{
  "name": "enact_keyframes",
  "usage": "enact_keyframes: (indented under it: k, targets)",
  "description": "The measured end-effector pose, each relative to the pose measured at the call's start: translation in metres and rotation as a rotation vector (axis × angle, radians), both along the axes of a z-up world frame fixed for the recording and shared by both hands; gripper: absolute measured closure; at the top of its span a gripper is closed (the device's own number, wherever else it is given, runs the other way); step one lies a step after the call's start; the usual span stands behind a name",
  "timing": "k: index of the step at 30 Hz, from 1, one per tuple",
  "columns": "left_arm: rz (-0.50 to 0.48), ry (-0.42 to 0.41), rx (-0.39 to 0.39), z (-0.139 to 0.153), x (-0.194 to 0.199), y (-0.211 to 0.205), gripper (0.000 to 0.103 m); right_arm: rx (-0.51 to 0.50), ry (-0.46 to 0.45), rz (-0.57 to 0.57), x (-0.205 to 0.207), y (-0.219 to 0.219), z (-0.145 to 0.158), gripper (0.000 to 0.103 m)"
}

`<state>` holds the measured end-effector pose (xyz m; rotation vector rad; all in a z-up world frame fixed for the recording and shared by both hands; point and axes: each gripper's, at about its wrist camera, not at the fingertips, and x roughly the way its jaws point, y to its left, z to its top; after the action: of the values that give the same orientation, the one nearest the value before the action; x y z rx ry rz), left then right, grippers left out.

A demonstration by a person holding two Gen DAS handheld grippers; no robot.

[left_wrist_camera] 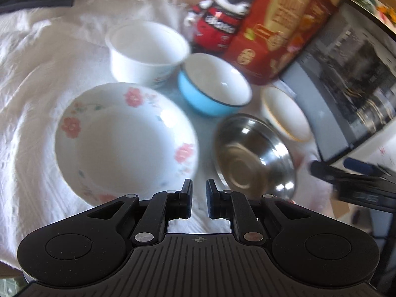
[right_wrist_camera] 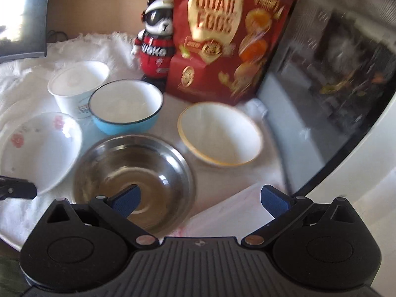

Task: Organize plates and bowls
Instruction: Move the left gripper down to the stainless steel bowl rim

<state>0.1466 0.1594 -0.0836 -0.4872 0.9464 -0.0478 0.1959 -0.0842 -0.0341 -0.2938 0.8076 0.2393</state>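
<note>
A floral white plate (left_wrist_camera: 123, 138) (right_wrist_camera: 37, 148), a steel bowl (left_wrist_camera: 252, 158) (right_wrist_camera: 133, 178), a blue bowl (left_wrist_camera: 212, 86) (right_wrist_camera: 126, 109), a tall white bowl (left_wrist_camera: 146, 49) (right_wrist_camera: 76, 84) and a gold-rimmed white bowl (left_wrist_camera: 287, 113) (right_wrist_camera: 220, 133) sit on a white cloth (left_wrist_camera: 37, 74). My left gripper (left_wrist_camera: 199, 198) is nearly shut and empty, between the plate and the steel bowl. My right gripper (right_wrist_camera: 200, 198) is wide open and empty, its left finger over the steel bowl's near side.
A panda figure (right_wrist_camera: 156, 42) and a red quail-egg box (right_wrist_camera: 222, 37) stand behind the bowls. A dark-doored appliance (right_wrist_camera: 334, 74) stands at the right. A monitor (right_wrist_camera: 22, 14) is at the back left. My right gripper shows at the left wrist view's right edge (left_wrist_camera: 346, 175).
</note>
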Motion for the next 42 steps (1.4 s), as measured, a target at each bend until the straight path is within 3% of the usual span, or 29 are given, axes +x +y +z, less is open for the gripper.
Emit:
enact_keyframes:
  k: [3, 7, 11, 14, 17, 19, 22, 31, 42]
  targets:
    - [0.008, 0.024, -0.044, -0.005, 0.005, 0.005, 0.090, 0.142, 0.044, 0.023, 0.005, -0.008, 0.003, 0.000]
    - [0.011, 0.040, -0.053, -0.010, 0.014, -0.001, 0.090, 0.151, 0.096, -0.008, 0.016, -0.014, -0.008, 0.000]
    - [0.045, 0.012, -0.028, -0.011, 0.016, -0.008, 0.090, 0.229, 0.123, 0.043, 0.027, -0.027, -0.015, 0.000]
    - [0.083, 0.028, -0.053, -0.009, 0.014, -0.013, 0.090, 0.200, 0.093, 0.088, 0.036, -0.027, -0.019, 0.002]
    - [0.111, 0.038, -0.010, -0.008, 0.015, -0.019, 0.090, 0.191, 0.101, 0.157, 0.046, -0.026, -0.020, 0.016]
    - [0.144, 0.056, -0.035, -0.012, 0.016, -0.019, 0.090, 0.182, 0.103, 0.182, 0.052, -0.027, -0.020, 0.027]
    - [0.165, 0.060, -0.064, -0.013, 0.016, -0.024, 0.090, 0.182, 0.154, 0.231, 0.062, -0.027, -0.026, 0.034]
    - [0.217, 0.011, -0.130, -0.006, 0.014, -0.037, 0.090, 0.189, 0.212, 0.331, 0.078, -0.030, -0.038, 0.035]
    - [0.212, 0.082, -0.011, -0.023, 0.033, -0.061, 0.088, 0.190, 0.225, 0.335, 0.086, -0.044, -0.045, 0.035]
